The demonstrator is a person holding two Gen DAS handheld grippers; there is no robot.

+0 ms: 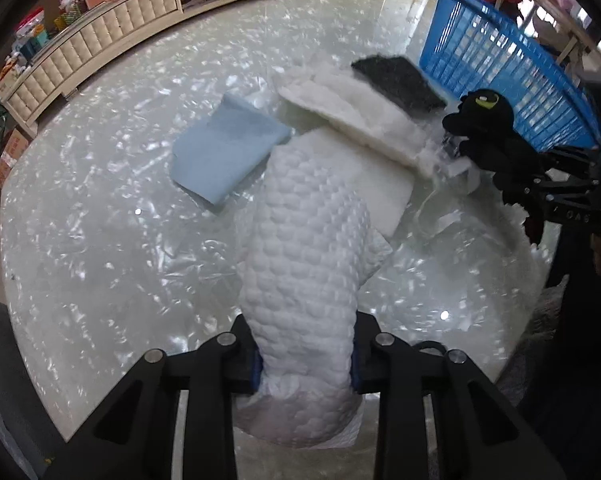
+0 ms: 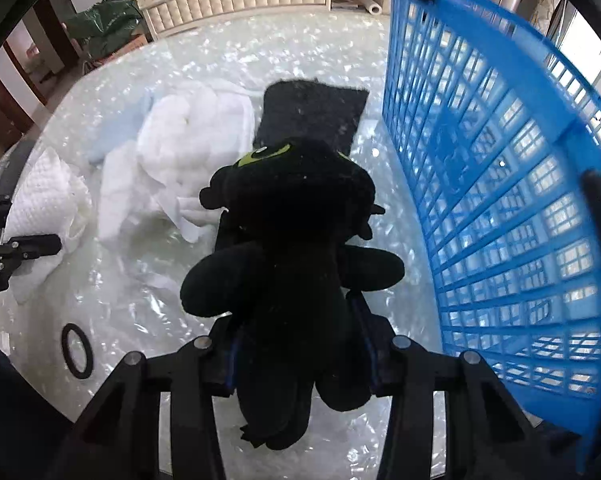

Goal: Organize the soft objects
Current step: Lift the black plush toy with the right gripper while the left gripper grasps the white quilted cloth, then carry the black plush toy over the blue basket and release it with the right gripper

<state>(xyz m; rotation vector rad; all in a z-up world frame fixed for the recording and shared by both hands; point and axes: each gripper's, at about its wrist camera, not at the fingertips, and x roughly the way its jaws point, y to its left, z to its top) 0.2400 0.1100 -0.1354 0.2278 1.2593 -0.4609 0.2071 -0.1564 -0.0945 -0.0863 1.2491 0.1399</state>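
On the pearly tabletop (image 1: 100, 208) we counted six soft things and one basket. Farthest left in the left wrist view lay one light blue foam sheet (image 1: 228, 148), flat on the surface. Just right of it our left gripper (image 1: 304, 360) had its jaws clamped on one white quilted pad (image 1: 304, 248), which stretched forward from the jaws and drooped over one white foam block (image 1: 376, 184). Beyond that block lay one fluffy white batting sheet (image 1: 356, 100), its far edge touching one dark grey felt pad (image 1: 400, 80). Further right, our right gripper (image 2: 300, 344) held one black plush toy (image 2: 296, 248) with yellow-green eyes, its jaws pressed against the toy's body, the toy raised above the tabletop and just beside the one blue basket (image 2: 500, 200). The basket stood at the right edge with its lattice wall facing the toy. In the right wrist view we also saw one black ring (image 2: 76, 350) lying flat at the near left, well apart from the pile.
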